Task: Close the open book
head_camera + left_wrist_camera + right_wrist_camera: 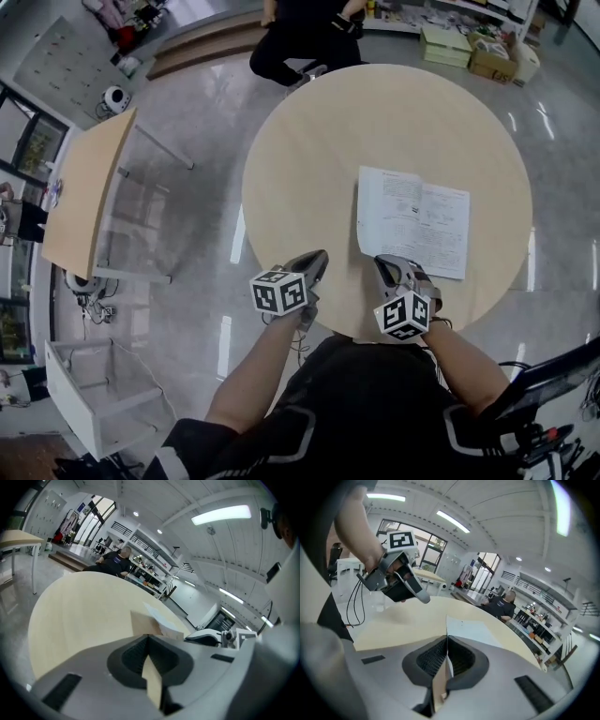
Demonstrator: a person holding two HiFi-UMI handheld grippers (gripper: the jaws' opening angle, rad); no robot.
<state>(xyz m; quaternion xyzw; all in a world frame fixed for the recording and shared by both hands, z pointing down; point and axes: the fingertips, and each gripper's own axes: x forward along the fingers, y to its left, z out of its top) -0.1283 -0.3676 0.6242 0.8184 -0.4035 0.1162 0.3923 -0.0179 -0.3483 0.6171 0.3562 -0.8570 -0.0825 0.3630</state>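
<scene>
An open book [412,220] lies with its white pages up on the right half of a round, pale wooden table [309,159]. My right gripper [384,264] is at the book's near left corner. In the right gripper view its jaws [446,639] are shut on a thin edge of the book's left side [471,631], which stands up from the fingertips. My left gripper [317,261] hovers over the table's near edge, left of the book and apart from it. It is shut with nothing held [148,637]. From there the book [157,616] shows a brown underside raised.
A person [300,37] sits beyond the table's far edge. A second wooden table [89,192] stands to the left and a white bin [103,394] sits on the floor at lower left. Boxes [469,47] line the far right.
</scene>
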